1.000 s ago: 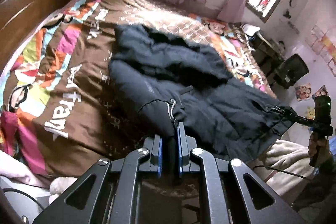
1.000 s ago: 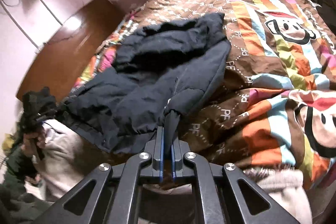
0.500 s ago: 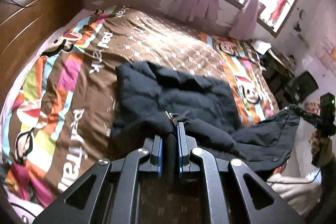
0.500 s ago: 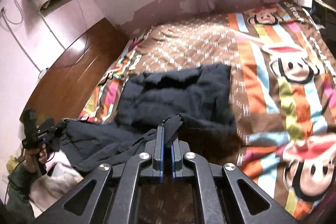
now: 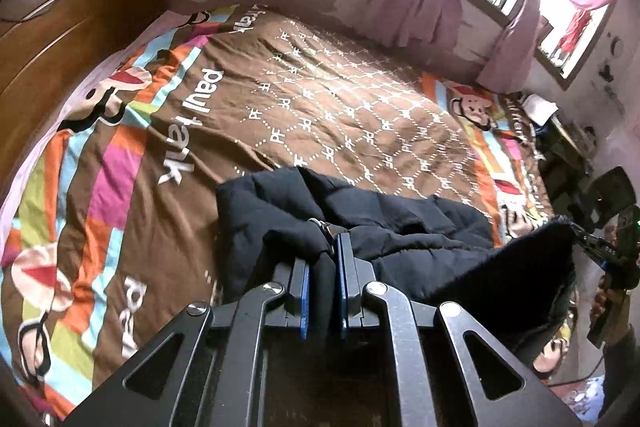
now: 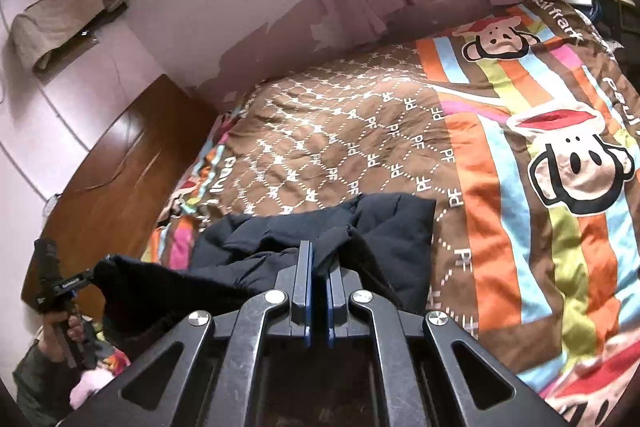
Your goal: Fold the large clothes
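The left gripper (image 5: 322,259) has its fingers (image 5: 303,291) pinched tight on a fold of the dark padded jacket (image 5: 360,223), close to a small metal zip pull, and the right gripper (image 6: 318,267) has its own fingers (image 6: 305,279) closed just as tight on another fold of the same jacket (image 6: 320,231). From both grips the cloth runs away toward the far side, so the bulk of the garment lies ahead of the fingers on the near part of the bed (image 5: 320,99), while the hem between the two hands hangs slack at the near edge. Its long axis seems to run near to far, with the two grips spread left and right across it; the next move likely carries this near edge over onto the far bulk, both hands about equally close
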{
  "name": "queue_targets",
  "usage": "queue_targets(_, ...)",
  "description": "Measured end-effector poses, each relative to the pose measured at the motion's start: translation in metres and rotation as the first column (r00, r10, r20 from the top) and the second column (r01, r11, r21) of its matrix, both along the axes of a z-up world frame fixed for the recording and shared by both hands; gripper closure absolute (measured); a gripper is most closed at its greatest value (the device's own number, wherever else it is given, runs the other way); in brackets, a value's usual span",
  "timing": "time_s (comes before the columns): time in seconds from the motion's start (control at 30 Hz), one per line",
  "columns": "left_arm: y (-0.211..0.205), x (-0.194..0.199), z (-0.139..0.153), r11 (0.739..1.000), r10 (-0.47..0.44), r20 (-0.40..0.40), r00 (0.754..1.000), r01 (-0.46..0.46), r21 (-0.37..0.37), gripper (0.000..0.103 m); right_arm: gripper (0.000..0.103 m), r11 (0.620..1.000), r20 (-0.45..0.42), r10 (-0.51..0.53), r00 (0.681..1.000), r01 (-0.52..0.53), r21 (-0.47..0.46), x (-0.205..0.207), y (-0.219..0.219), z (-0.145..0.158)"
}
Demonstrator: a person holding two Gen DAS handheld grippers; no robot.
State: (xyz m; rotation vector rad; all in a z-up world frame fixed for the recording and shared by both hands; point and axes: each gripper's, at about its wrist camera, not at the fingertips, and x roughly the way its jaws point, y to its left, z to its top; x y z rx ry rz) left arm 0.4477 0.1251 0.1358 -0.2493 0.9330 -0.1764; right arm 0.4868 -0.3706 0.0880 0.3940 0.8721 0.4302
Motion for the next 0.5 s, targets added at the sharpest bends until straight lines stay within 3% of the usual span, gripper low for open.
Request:
queue_targets(0.27,0.0,0.085,-0.07,1.0,0.002,-0.035,0.999,-0.002,0.02,0.095,0.098,0.999,-0.032,-0.009,0.999,0.008,-0.038,0.078,0.006,-0.055)
queue_targets(0.5,0.024,0.118,-0.123,0.992,0.022,-0.064,0.998,-0.03,-0.119,0.093,0.098,0.999,-0.07,-0.02,0.997,0.018,-0.038,0.125,0.011,-0.123)
